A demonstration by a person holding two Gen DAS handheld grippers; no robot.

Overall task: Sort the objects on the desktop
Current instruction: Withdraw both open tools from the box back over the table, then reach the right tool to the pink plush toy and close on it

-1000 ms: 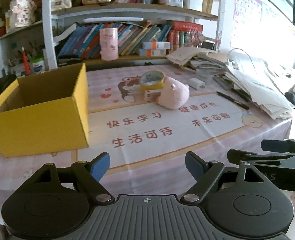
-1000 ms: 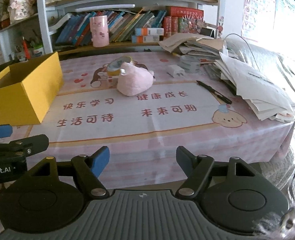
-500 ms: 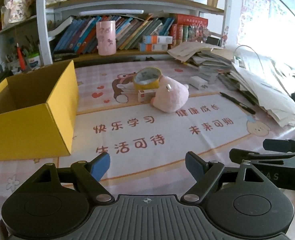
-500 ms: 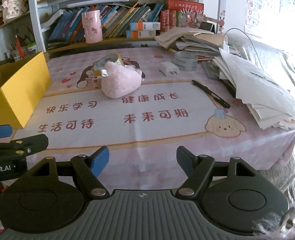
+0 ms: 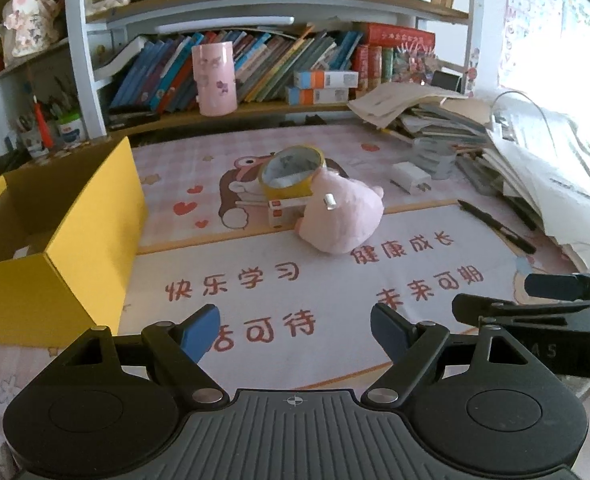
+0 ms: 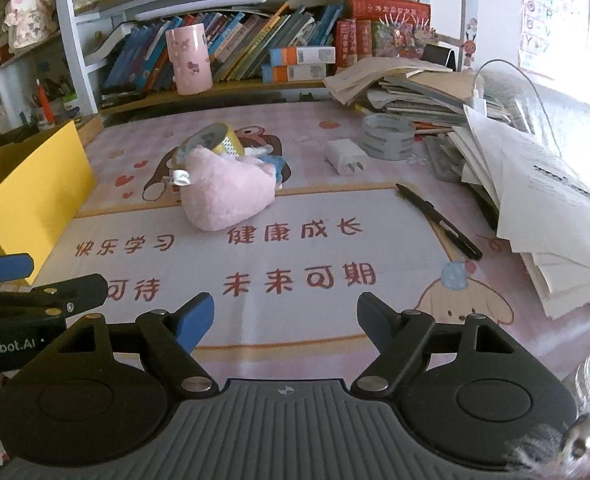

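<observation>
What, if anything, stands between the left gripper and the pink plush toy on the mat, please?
Nothing visible does. Only bare printed mat lies between the open left gripper and the pink plush toy. The yellow box sits off to the left, and the tape roll is behind the toy.

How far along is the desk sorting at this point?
Barely started. Nothing looks sorted yet, though the yellow box interior is only partly visible. Both tools, left and right, are open and hold nothing. The pink plush, yellow tape roll, charger and pen lie on the desk.

left tool (image 5: 295, 330) black, blue fingertips (image 5: 199, 330) | right tool (image 6: 285, 320) same
</observation>
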